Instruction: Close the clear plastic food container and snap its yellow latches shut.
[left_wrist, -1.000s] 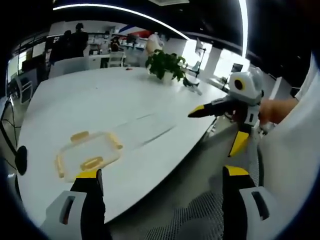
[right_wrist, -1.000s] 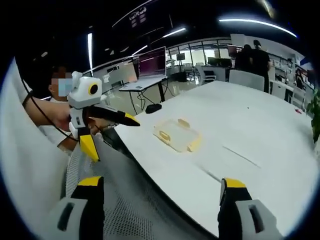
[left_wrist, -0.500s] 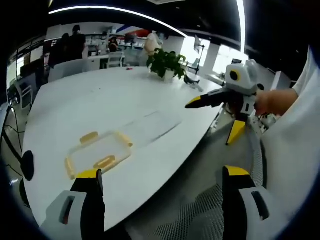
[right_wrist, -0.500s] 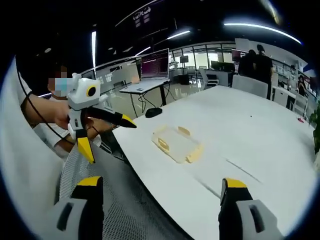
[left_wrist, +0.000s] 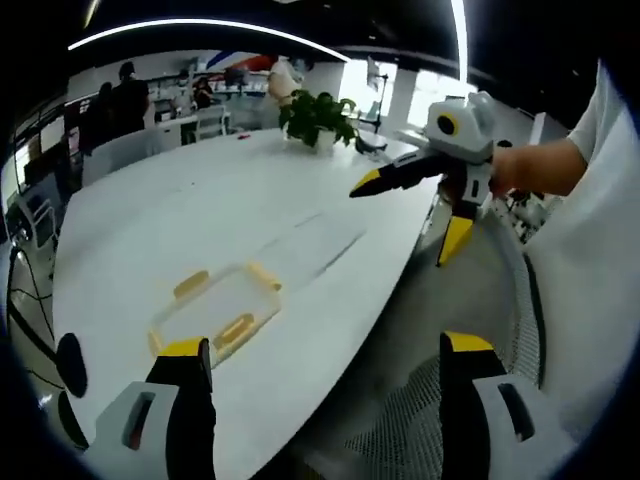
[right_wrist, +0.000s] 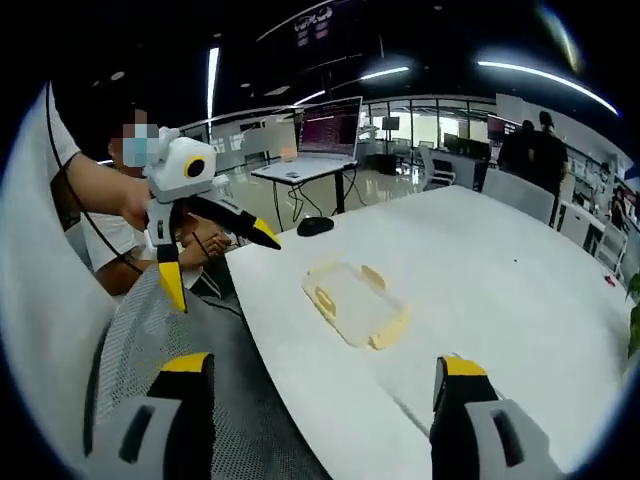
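Observation:
A clear plastic food container (left_wrist: 213, 312) with yellow latches lies flat on the white table (left_wrist: 200, 200), close to its near edge. In the right gripper view the same container (right_wrist: 354, 304) sits mid-table with its latches splayed outward. My left gripper (left_wrist: 322, 346) is held short of the table edge, open and empty, with the container just beyond its left jaw. My right gripper (right_wrist: 320, 364) is also open and empty, well back from the container. The right gripper (left_wrist: 408, 215) comes into the left gripper view from the right, jaws wide apart. The left gripper (right_wrist: 220, 265) appears at the left of the right gripper view, likewise open.
A mesh chair (left_wrist: 400, 435) sits below both grippers at the table's curved edge. A black mouse (right_wrist: 315, 226) lies near the container's far side. A potted plant (left_wrist: 312, 120) stands at the table's far end. People (left_wrist: 125, 95) stand in the background, and a monitor (right_wrist: 330, 125) sits on another desk.
Both views have swung as the hands moved. The container now lies a little nearer the middle of each view. It has not shifted on the table, and both grippers stay open.

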